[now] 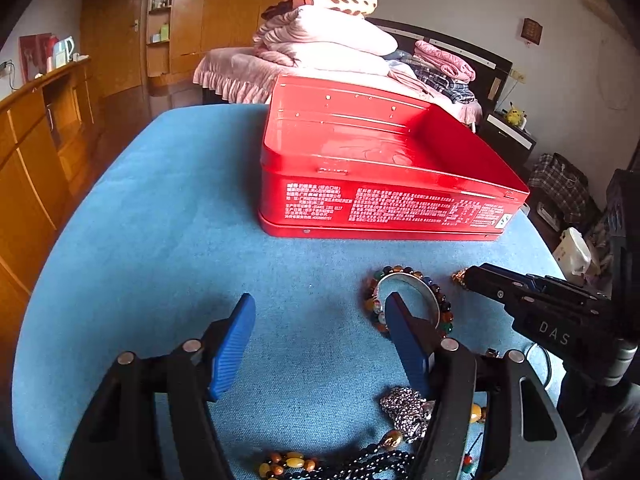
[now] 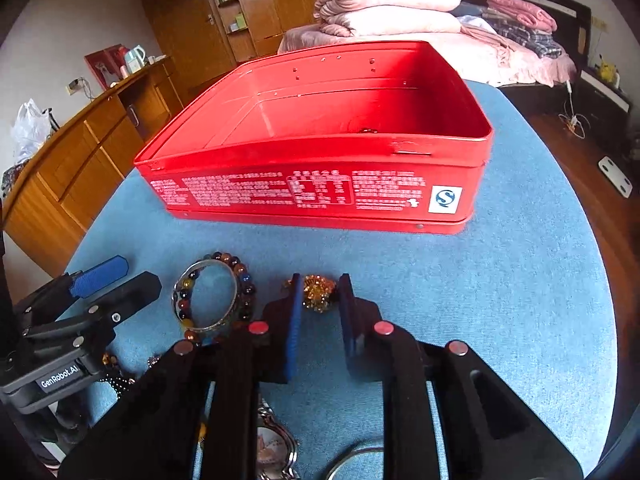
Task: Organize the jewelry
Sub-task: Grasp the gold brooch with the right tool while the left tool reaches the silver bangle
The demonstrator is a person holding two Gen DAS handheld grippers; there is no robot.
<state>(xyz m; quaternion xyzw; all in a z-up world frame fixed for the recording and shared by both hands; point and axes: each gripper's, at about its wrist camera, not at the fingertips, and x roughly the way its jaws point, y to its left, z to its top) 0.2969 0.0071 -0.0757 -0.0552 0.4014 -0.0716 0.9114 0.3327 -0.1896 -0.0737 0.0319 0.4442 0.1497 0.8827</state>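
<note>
A: Nearest?
B: Bead strings (image 1: 296,462) and silver chain (image 1: 406,410) heaped on blue cloth (image 1: 160,240).
A: Left gripper (image 1: 320,338)?
B: Jaws released, nothing between; one pad over silver bangle (image 2: 206,296) ringed by bead bracelet (image 2: 244,284).
A: Right gripper (image 2: 320,300)?
B: Clenched on gold trinket (image 2: 318,292), down on cloth.
A: Beyond?
B: Open red tin (image 2: 320,192); small dark item inside, too small to tell.

Blue table (image 2: 520,280): red tin (image 2: 320,184), jewelry (image 2: 212,292).
</note>
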